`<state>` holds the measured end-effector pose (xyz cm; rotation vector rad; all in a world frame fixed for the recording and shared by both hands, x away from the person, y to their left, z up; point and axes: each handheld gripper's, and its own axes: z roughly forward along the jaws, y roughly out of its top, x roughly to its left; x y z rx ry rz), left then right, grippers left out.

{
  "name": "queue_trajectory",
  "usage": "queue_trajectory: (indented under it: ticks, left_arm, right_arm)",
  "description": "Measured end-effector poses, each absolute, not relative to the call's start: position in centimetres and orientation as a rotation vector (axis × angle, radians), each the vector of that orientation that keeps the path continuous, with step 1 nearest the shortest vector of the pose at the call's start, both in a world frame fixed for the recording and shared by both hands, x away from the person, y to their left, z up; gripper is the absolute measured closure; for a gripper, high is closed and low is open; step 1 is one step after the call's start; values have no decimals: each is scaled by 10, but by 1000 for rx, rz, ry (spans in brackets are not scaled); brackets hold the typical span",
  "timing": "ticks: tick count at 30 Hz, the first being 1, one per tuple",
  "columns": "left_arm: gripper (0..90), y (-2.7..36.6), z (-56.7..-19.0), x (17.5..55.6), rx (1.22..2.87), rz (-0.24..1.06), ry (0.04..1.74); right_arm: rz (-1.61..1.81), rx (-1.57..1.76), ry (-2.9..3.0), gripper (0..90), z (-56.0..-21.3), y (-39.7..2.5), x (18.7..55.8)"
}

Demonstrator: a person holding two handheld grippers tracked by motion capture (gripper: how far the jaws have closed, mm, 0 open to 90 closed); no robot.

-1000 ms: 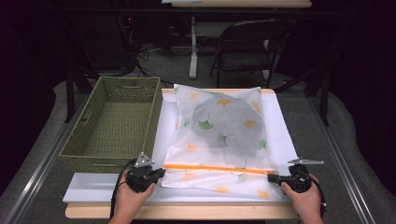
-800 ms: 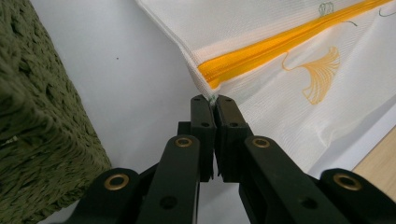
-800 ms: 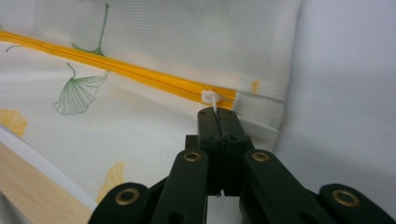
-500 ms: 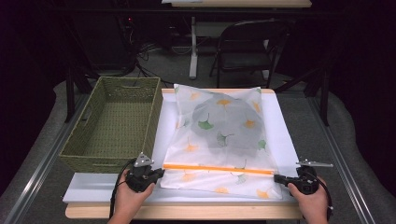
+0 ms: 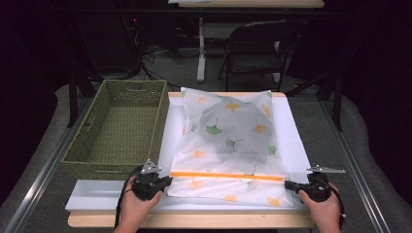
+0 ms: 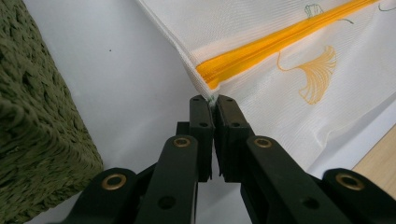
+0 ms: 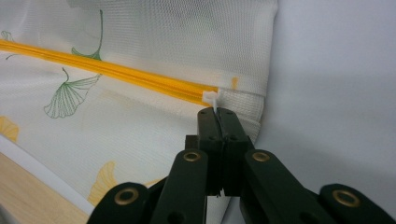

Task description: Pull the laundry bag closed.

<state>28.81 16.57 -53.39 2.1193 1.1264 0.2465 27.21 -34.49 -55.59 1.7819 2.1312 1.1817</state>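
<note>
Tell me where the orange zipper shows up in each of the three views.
High view: zipper runs left to right across the near end of the bag, between the left gripper and the right gripper.
Left gripper view: upper right, slanting down to its end just above the jaws.
Right gripper view: from the left edge, slanting down to the white pull above the jaws.
Shared landmark: the bag's leaf print.

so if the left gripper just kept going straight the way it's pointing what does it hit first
The left gripper is shut on the edge of the mesh bag, right at the near end of the orange zipper. Going straight on, it would likely push into that zipper end and the bag cloth behind it.
</note>
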Motion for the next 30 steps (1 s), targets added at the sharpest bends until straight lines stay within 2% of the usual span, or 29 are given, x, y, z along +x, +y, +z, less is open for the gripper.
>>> queue_trajectory:
  ticks: [13, 25, 30]
  left_arm:
    - [810, 164, -536, 289, 2120, 221, 1136]
    - [655, 164, -532, 288, 2097, 214, 1121]
    - [606, 168, -527, 285, 2089, 220, 1121]
  right_arm:
    - [1181, 1783, 2126, 878, -555, -345, 271]
    - [1196, 1736, 2082, 736, -549, -347, 269]
    - [1169, 1707, 2098, 732, -545, -343, 268]
